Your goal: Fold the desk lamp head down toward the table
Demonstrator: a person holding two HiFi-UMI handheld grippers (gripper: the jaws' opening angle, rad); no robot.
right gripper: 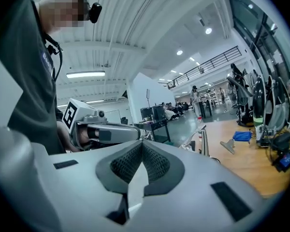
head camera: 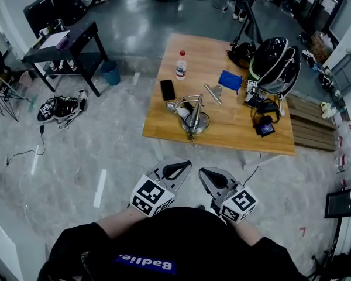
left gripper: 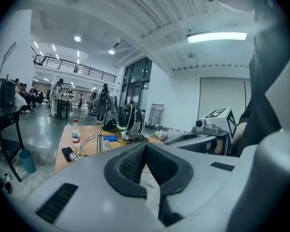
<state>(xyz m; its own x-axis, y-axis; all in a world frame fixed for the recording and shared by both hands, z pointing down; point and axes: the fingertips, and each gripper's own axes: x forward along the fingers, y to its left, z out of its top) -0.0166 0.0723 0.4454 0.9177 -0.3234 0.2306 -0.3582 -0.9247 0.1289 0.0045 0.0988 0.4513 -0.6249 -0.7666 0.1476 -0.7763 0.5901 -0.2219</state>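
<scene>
A silver desk lamp (head camera: 194, 117) stands on its round base near the front edge of the wooden table (head camera: 234, 124). Its curved neck bends over to the left, and the head lies low by the tabletop. It also shows in the left gripper view as the lamp (left gripper: 90, 144), and in the right gripper view as the lamp (right gripper: 201, 140). Both grippers hang close to my body, well short of the table. My left gripper (head camera: 176, 167) (left gripper: 145, 146) is shut on nothing. My right gripper (head camera: 212, 174) (right gripper: 141, 146) is shut and empty too.
On the table are a water bottle (head camera: 181, 65), a black phone (head camera: 168, 89), a blue pouch (head camera: 230, 79), a grey tool (head camera: 213, 92), a helmet-like pack (head camera: 275, 60) and a small black device (head camera: 264, 126). A black side table (head camera: 64, 45), a blue bucket (head camera: 110, 72) and shoes (head camera: 61, 107) stand to the left.
</scene>
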